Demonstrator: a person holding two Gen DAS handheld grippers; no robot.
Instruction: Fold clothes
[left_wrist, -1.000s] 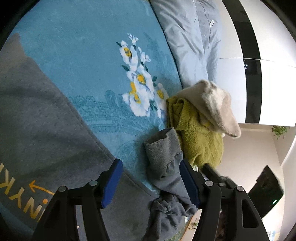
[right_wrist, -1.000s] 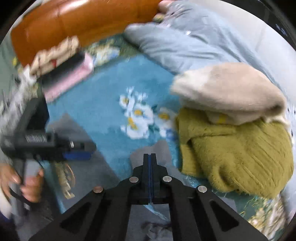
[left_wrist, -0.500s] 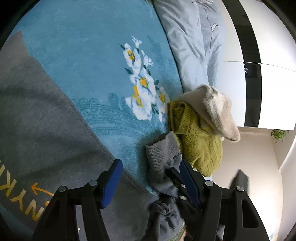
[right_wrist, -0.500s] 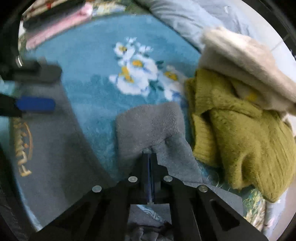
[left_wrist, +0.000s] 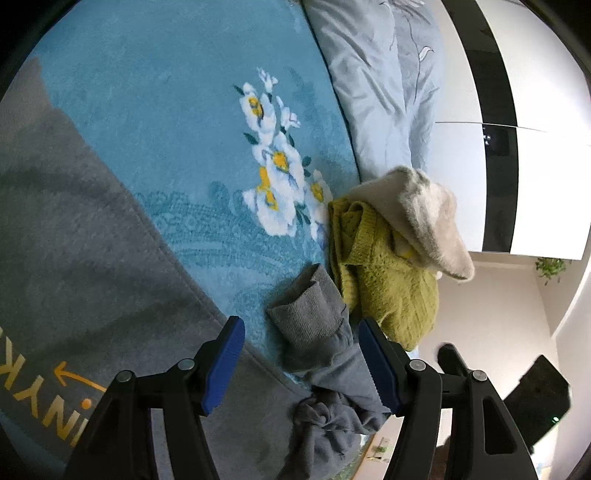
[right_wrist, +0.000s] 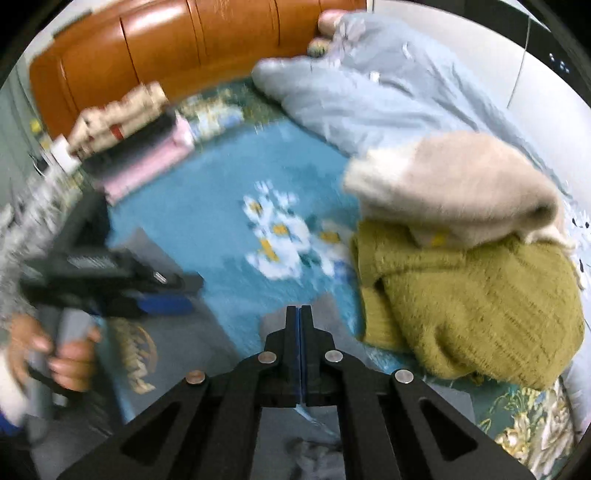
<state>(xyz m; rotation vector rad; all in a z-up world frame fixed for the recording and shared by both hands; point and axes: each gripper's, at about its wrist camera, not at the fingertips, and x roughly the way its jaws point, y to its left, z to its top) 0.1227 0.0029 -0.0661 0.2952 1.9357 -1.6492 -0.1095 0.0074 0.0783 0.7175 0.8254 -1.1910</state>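
Note:
A grey sweatshirt (left_wrist: 85, 266) with yellow lettering lies spread on the blue floral blanket (left_wrist: 177, 122). Its sleeve cuff (left_wrist: 306, 317) lies bunched between the fingers of my left gripper (left_wrist: 303, 365), which is open and just above it. My right gripper (right_wrist: 300, 325) is shut and empty, hovering above the same cuff (right_wrist: 332, 306); the view is blurred. The left gripper (right_wrist: 162, 299) and the hand holding it show at the left of the right wrist view.
An olive knit sweater (left_wrist: 384, 280) with a cream fleece garment (left_wrist: 421, 214) on top lies right of the cuff. A pale blue duvet (right_wrist: 369, 92) lies behind. Folded clothes (right_wrist: 136, 147) are stacked by the brown headboard (right_wrist: 166, 48).
My right gripper dipped down close to the cuff half a second ago, then lifted back up and away, still shut. The left gripper stayed open and nearly still.

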